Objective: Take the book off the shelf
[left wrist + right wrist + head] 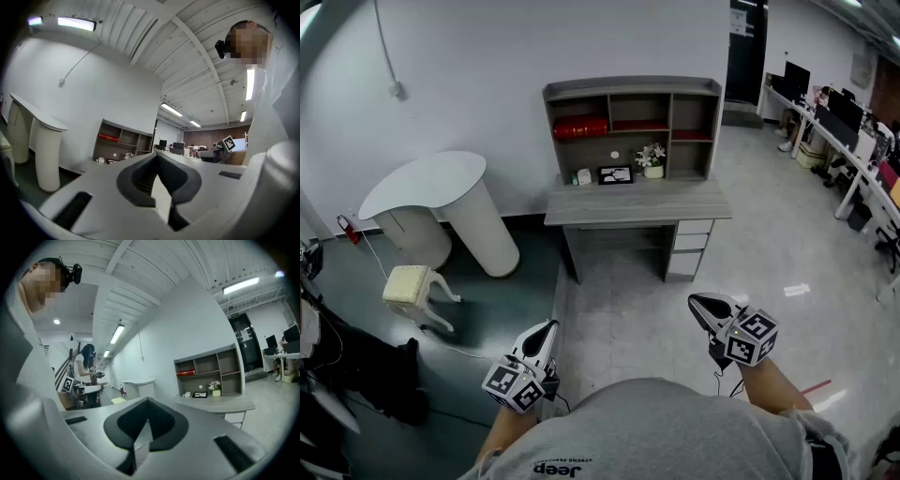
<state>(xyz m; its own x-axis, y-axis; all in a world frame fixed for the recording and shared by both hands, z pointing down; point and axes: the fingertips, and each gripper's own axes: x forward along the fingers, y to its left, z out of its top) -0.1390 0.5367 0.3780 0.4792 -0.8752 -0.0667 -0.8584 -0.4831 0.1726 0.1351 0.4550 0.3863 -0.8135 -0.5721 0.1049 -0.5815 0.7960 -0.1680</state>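
Note:
A red book lies flat in the upper left compartment of the grey shelf unit on top of the desk. It also shows far off in the left gripper view as the red book and in the right gripper view as the red book. My left gripper and right gripper are held close to my body, well short of the desk. Both point toward the desk. The left gripper has its jaws together with nothing between them, and so does the right gripper.
On the desk under the shelves stand a photo frame, a small flower pot and small items. A white curved counter and a cream stool stand at the left. Office desks line the right. Another person stands behind.

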